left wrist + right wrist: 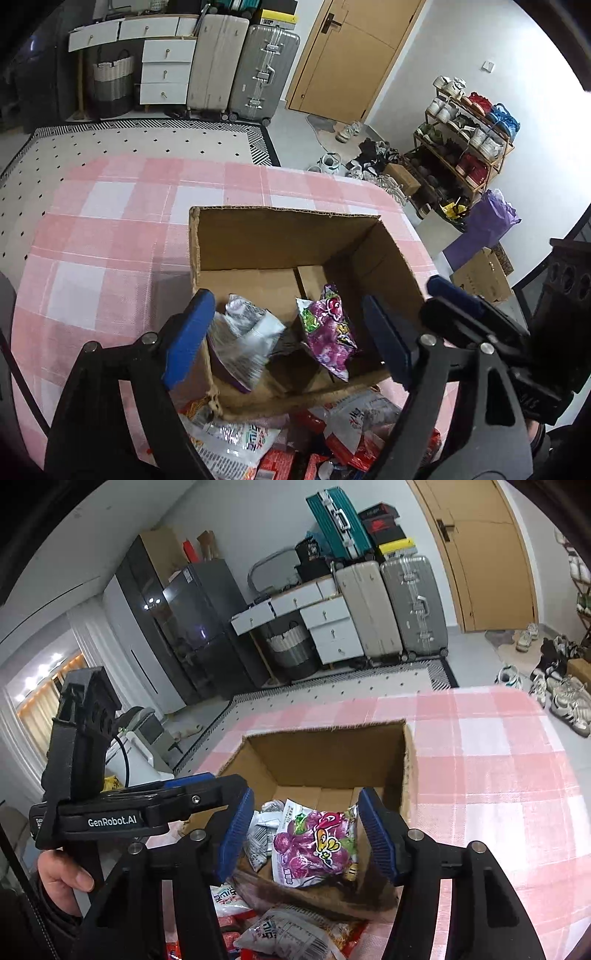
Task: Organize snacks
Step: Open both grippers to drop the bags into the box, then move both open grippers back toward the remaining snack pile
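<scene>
Purple packet [314,845] lying in box [325,749], beside silver packet [243,332] | light, crinkly, slippery, judged best pinched at sealed edge | left gripper [288,332], right gripper [306,834] both spread, empty | more packets [288,934] on table [498,775]

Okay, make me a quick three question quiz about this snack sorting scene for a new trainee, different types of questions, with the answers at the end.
1. True or false: the cardboard box on the pink checked tablecloth already holds snack packets.
2. Multiple choice: the purple snack packet is (A) gripped by the right hand-held gripper, (B) lying inside the box, (C) on the floor.
3. Fill in: the snacks not yet sorted, such as the silver packet, lie on the table on the side of the box ____ the person.

Key
1. True; a purple packet and a silver-white packet are inside.
2. B; both the right and the left hand-held gripper are open and hold nothing.
3. Nearest.
</scene>
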A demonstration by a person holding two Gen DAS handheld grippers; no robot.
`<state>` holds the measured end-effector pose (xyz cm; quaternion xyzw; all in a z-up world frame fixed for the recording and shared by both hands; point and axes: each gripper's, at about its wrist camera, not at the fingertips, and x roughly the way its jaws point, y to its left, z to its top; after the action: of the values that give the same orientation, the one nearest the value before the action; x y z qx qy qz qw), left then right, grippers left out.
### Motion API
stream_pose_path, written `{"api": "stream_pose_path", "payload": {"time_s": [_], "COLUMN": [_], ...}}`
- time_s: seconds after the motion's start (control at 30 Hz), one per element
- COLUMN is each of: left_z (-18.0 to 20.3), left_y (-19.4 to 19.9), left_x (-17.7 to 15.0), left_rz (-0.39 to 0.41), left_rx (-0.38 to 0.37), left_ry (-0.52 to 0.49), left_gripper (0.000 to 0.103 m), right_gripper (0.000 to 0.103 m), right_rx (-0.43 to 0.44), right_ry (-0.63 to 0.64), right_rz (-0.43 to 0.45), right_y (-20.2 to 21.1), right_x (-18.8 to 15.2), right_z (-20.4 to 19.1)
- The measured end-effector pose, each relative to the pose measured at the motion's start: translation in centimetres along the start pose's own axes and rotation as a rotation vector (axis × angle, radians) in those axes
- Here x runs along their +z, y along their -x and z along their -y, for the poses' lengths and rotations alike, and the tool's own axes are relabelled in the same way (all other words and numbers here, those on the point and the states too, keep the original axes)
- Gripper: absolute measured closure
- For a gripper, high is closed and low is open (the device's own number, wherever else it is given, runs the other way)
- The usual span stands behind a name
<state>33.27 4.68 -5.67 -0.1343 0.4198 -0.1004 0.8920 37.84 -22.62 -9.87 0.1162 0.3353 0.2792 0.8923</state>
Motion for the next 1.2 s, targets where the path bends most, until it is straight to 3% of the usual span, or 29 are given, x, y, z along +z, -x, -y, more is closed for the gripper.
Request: {"api": "stream_pose_path", "payload": {"time_s": [0.4,0.53,0.77,1.07,1.2], "left_z": [0.9,1.5,3.3,5.4,5.9], "left_y": [7.3,9.7,13.9,18.2,19.9], "left_x": [-2.2,-3.5,-5.9,-9.6,-11.0], "left_rz": [0.079,0.093,0.141,0.188,0.210], "left_rx": [0.025,0.046,0.077,0.104,0.104], "left_ry": [0.005,-0.016,-0.045,-0.077,-0.083], "left_gripper": [0.021,0.020,0.018,0.002,0.001], "right_gripper": [0.030,0.014,0.010,0.003,0.001], "right_rx": [-0.041,-0.046,-0.049,-0.051,-0.051], "right_ry": [0.042,0.043,0.098,0.133,0.141], "right_rz": [0.116,0.150,0.179,0.200,0.224], "right_y": [7.7,10.2,13.7,17.2,18.7], "right_x": [-0.8,-2.0,-5.0,-7.4,-8.6], "right_z": [-1.6,-2.4,-4.9,-7.7,-8.7]}}
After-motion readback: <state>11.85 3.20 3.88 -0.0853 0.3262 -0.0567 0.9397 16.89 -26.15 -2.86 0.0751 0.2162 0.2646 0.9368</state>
